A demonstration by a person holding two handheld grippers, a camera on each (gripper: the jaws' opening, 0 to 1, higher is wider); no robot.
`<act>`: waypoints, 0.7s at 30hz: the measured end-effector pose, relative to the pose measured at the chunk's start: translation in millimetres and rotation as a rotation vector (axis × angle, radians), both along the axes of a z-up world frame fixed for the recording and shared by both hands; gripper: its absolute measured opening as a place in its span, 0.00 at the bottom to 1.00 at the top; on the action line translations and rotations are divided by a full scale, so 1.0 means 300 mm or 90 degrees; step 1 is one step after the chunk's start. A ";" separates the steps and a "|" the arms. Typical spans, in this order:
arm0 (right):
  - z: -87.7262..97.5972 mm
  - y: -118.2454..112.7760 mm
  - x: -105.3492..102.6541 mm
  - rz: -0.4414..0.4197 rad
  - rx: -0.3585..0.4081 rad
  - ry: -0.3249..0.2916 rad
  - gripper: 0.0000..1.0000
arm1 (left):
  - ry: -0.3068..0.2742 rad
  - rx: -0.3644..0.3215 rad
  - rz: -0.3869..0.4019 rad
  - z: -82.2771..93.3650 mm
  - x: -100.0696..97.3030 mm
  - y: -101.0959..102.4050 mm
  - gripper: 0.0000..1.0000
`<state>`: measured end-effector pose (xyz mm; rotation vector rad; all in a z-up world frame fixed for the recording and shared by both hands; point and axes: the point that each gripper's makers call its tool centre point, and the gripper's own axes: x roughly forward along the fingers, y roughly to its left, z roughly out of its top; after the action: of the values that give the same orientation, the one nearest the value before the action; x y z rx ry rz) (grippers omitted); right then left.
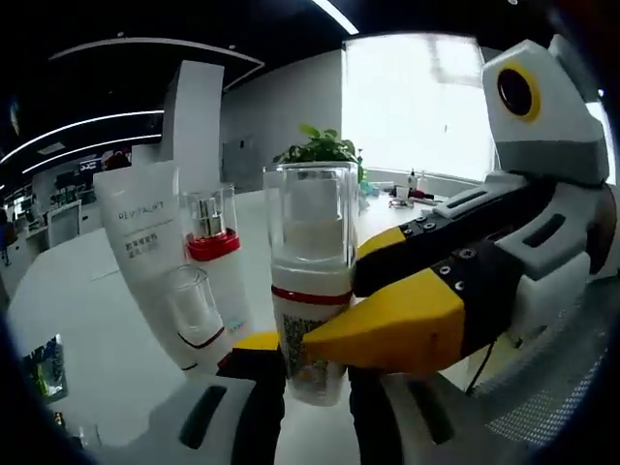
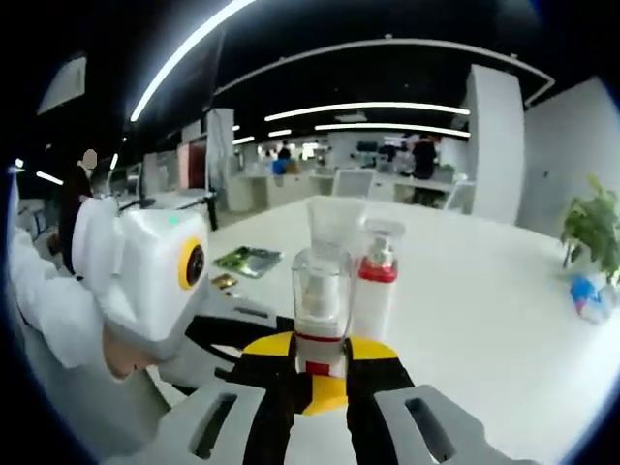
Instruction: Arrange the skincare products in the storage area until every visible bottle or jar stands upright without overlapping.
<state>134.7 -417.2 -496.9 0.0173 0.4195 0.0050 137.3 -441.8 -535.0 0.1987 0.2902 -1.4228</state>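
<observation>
A bottle with a clear cap and a red band (image 1: 310, 281) stands upright between my left gripper's (image 1: 312, 373) black jaws, which close against its base. My right gripper (image 1: 351, 291) reaches in from the right, one yellow-tipped jaw in front of the bottle's lower body and the other behind it. In the right gripper view the same bottle (image 2: 320, 300) rises between the right gripper's (image 2: 320, 366) yellow tips. Behind it stand a red-collared bottle (image 2: 376, 276) and a white tube (image 2: 334, 218). The tube (image 1: 145, 242), the red-collared bottle (image 1: 208, 232) and a small clear-capped bottle (image 1: 189, 305) stand close together.
The white table (image 1: 77, 320) stretches far around the products. A potted plant (image 1: 320, 147) stands at the back, also seen as the plant (image 2: 591, 228) beside a small blue and white item (image 2: 589, 295). A green flat pack (image 2: 247, 260) lies to the left. A white sleeve (image 2: 39, 300) shows.
</observation>
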 end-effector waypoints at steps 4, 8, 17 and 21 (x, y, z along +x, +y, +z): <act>-0.018 0.004 0.013 0.017 -0.015 0.015 0.10 | 0.005 0.011 0.004 -0.018 0.010 0.004 0.21; -0.038 0.015 0.024 0.026 -0.024 0.031 0.10 | 0.023 0.018 0.019 -0.050 0.026 0.019 0.21; -0.044 -0.009 0.046 0.006 -0.047 0.044 0.10 | 0.049 0.045 0.027 -0.077 0.044 0.031 0.20; -0.058 -0.040 0.058 -0.019 -0.037 0.048 0.10 | 0.054 0.057 0.026 -0.094 0.048 0.038 0.19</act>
<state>152.0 -429.3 -514.4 -0.0337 0.4953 -0.0370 151.9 -430.3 -563.3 0.2043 0.4258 -1.3808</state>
